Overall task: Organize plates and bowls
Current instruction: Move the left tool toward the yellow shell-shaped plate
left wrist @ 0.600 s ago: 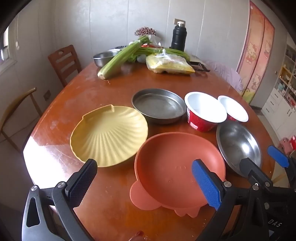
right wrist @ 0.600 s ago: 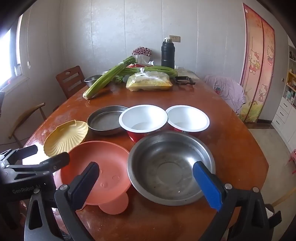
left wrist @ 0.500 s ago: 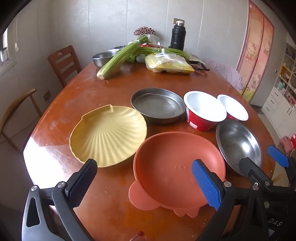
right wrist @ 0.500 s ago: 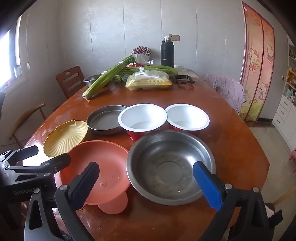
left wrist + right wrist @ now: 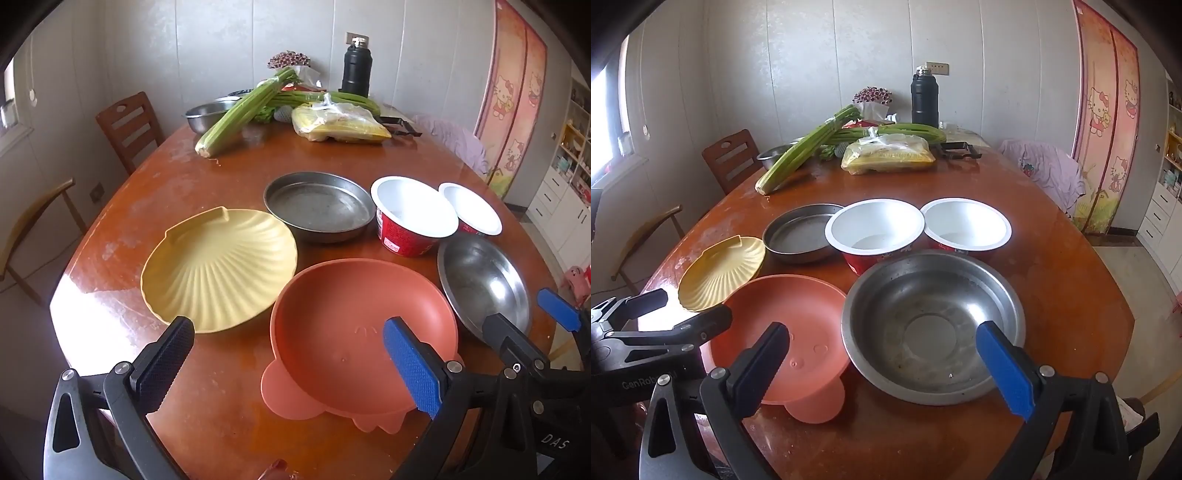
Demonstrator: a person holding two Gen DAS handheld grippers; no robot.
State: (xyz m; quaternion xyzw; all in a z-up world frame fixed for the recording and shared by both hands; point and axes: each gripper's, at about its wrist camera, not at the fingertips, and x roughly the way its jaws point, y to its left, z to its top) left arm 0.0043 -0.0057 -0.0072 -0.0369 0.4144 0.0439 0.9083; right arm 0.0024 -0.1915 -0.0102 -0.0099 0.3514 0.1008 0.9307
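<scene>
Dishes crowd the near end of a round wooden counter (image 5: 1052, 266): an orange plate (image 5: 354, 332) with rounded tabs lies closest to the edge, its rim touching or overlapping a yellow shell-shaped plate (image 5: 218, 269) on its left. Just to the orange plate's right sits a wide steel bowl (image 5: 931, 325), and behind these stand a shallow steel pan (image 5: 798, 236) and two white-lined red paper bowls (image 5: 875, 230) (image 5: 966, 225) side by side, rims nearly touching. The left claw (image 5: 288, 365) hangs above the orange plate with its jaws spread wide and nothing between them; the right claw (image 5: 882, 365) hangs over the gap between the orange plate and the steel bowl, likewise spread wide and gripping nothing. Farther back on the counter lie celery stalks (image 5: 809, 155), a clear bag of yellow food (image 5: 886, 157), another steel bowl (image 5: 207, 112) and a black flask (image 5: 924, 98). Wooden chairs (image 5: 733, 160) stand along the left side, and a pink cartoon-cat curtain (image 5: 1108, 122) hangs at right.
</scene>
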